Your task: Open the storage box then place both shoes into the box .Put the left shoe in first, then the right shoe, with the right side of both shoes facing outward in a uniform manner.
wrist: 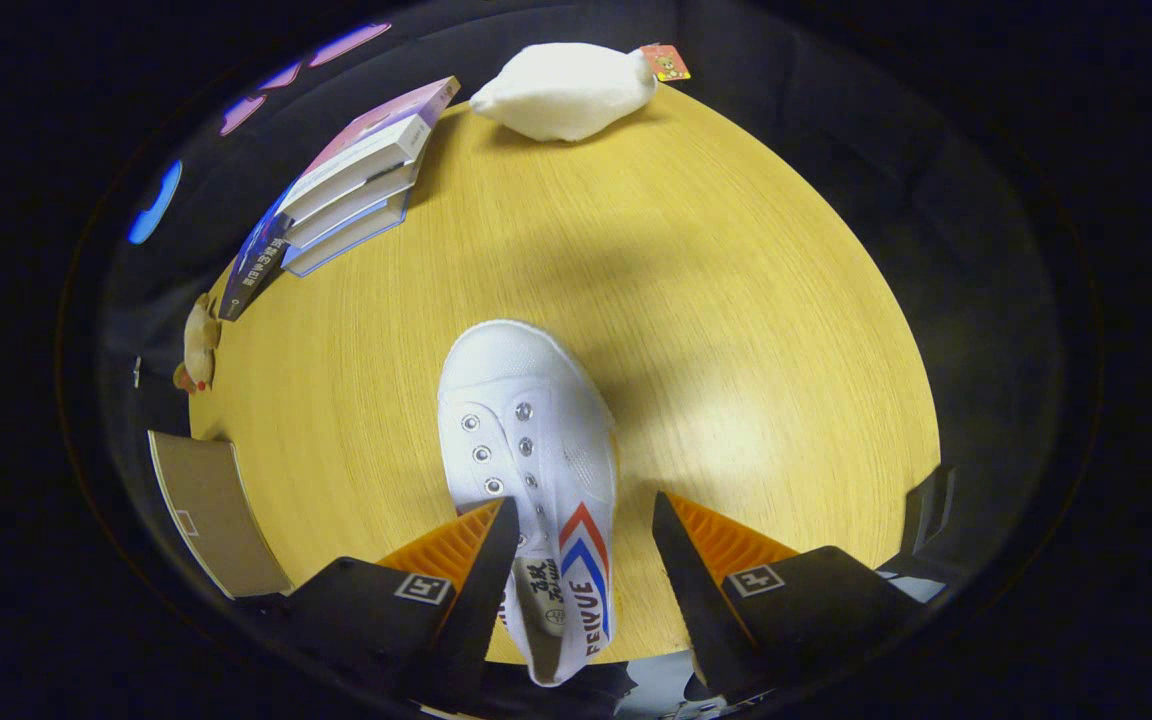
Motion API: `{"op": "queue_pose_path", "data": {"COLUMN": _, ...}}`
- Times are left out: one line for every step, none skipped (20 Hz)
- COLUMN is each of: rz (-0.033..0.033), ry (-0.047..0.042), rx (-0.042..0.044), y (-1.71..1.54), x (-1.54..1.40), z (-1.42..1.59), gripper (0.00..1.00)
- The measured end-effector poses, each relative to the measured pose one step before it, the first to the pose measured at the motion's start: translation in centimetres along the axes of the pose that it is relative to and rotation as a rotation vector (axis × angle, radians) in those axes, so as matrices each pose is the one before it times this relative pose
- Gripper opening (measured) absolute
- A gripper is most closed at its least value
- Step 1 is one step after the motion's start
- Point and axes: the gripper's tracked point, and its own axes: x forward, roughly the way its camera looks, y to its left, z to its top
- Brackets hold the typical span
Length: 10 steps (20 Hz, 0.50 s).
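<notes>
- The gripper (581,520) has its fingers spread wide apart, pressing on nothing; the left finger (481,580) covers part of the shoe's collar edge, and whether it touches there cannot be told; the right finger (681,575) stands clear of the shoe with bare wood between
- A white canvas shoe (531,450) lies between the fingers, nearer the left one; its heel end reaches back under the gripper and its toe points ahead beyond the fingertips; red and blue chevrons mark its side towards the right finger; it rests on a round wooden table (736,300)
- Left of the left finger, a tan cardboard piece (211,510) sits at the table's edge
- Farther ahead on the left, a small plush figure (198,345), then a stack of books (346,185)
- Far ahead beyond the shoe's toe, a white soft toy (566,90) with a tag lies at the table's far edge
</notes>
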Motion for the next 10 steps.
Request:
{"op": "queue_pose_path", "data": {"rz": 0.01495, "ry": 0.01313, "rx": -0.01308, "y": 0.457, "x": 0.179, "z": -0.054, "gripper": 0.81}}
{"op": "queue_pose_path", "data": {"rz": -0.00541, "ry": 0.00578, "rx": -0.01242, "y": 0.036, "x": 0.260, "z": -0.021, "gripper": 0.73}}
{"op": "queue_pose_path", "data": {"rz": -0.02917, "ry": 0.00785, "rx": -0.01761, "y": -0.619, "x": 0.473, "z": -0.067, "gripper": 0.64}}
{"op": "queue_pose_path", "data": {"rz": 0.00306, "ry": 0.00589, "rx": -0.00137, "y": -0.037, "x": -0.279, "z": 0.060, "gripper": 0.52}}
{"op": "queue_pose_path", "data": {"rz": -0.00277, "ry": 0.01013, "rx": -0.00008, "y": -0.196, "x": -0.113, "z": -0.061, "gripper": 0.51}}
{"op": "queue_pose_path", "data": {"rz": -0.00368, "ry": -0.00717, "rx": -0.00188, "y": -0.122, "x": -0.015, "z": 0.240, "gripper": 0.40}}
{"op": "queue_pose_path", "data": {"rz": -0.00072, "ry": -0.00564, "rx": 0.01748, "y": -0.162, "x": -0.421, "z": 0.162, "gripper": 0.30}}
{"op": "queue_pose_path", "data": {"rz": 0.00683, "ry": -0.00845, "rx": 0.02834, "y": 0.239, "x": -0.036, "z": -0.044, "gripper": 0.16}}
{"op": "queue_pose_path", "data": {"rz": 0.00934, "ry": -0.01594, "rx": 0.01803, "y": 0.140, "x": -0.191, "z": 0.063, "gripper": 0.16}}
{"op": "queue_pose_path", "data": {"rz": 0.01272, "ry": -0.01328, "rx": 0.01081, "y": 0.421, "x": -0.792, "z": -0.117, "gripper": 0.12}}
